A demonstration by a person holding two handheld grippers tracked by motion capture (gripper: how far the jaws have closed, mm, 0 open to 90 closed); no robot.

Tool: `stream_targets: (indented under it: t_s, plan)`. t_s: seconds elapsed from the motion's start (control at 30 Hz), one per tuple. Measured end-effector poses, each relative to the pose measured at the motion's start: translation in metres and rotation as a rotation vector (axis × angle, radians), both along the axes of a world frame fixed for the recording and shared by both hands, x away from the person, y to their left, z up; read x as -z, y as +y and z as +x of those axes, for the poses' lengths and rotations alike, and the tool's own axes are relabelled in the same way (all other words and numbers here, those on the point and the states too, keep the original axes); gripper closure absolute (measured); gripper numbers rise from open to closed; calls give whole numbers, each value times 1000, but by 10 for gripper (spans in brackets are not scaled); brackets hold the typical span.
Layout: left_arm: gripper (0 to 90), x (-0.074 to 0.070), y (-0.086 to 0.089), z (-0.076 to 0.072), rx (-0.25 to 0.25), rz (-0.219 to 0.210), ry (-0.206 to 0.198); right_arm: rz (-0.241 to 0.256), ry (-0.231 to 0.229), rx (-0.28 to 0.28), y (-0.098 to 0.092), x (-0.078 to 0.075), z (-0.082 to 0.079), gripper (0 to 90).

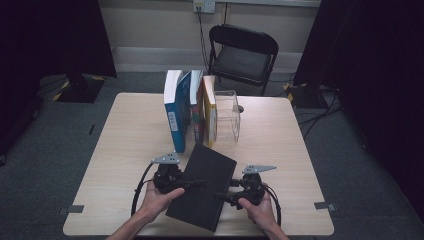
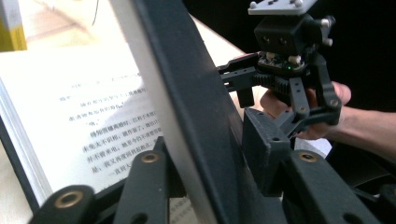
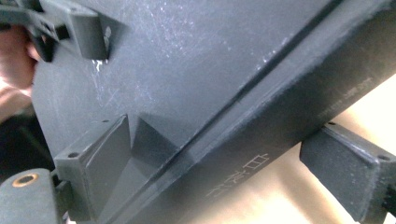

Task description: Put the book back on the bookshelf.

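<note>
While the black book (image 1: 202,187) is carried over the near edge of the worktop (image 1: 125,150), it is gripped from both sides so that its weight is shared. At the left, the left gripper (image 1: 192,184) is held in the person's left hand (image 1: 159,200), and its jaws are closed on the cover alone. In the left gripper view the cover (image 2: 187,93) is seen edge-on between the jaws, lifted clear of the printed pages (image 2: 93,107); this grip is judged to leave the book partly open. The book is tilted, with its far corner pointing toward the row of books (image 1: 190,110).

At the right, the right gripper (image 1: 224,196) is held in the right hand (image 1: 257,210). In the right gripper view its jaws straddle the spine (image 3: 280,140), one pad on the cover face and the other below the block; the whole thickness is thus clamped. That hold is judged to give firm control for standing the book upright.

Farther back, the row stands on edge against a clear bookend (image 1: 227,120), which props it from the right. A chair (image 1: 242,52) stands beyond the worktop.
</note>
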State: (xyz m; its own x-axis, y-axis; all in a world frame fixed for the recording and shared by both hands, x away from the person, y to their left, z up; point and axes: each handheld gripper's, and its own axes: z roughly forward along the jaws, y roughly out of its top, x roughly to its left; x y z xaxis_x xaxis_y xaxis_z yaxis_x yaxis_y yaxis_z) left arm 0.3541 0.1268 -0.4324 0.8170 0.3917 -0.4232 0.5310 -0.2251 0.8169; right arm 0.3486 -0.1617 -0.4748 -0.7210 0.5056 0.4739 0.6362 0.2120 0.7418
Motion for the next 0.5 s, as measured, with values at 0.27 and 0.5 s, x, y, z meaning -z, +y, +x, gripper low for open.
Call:
stream_targets:
  t_s: [0.27,0.5]
  plan:
    - [706,-20,-1,-8,21,-27,-123,-112,-199,25,2,-30,-6,103]
    - [710,-25,6,-18,42,0,-157,-110,-285,23,2,-42,-12,175]
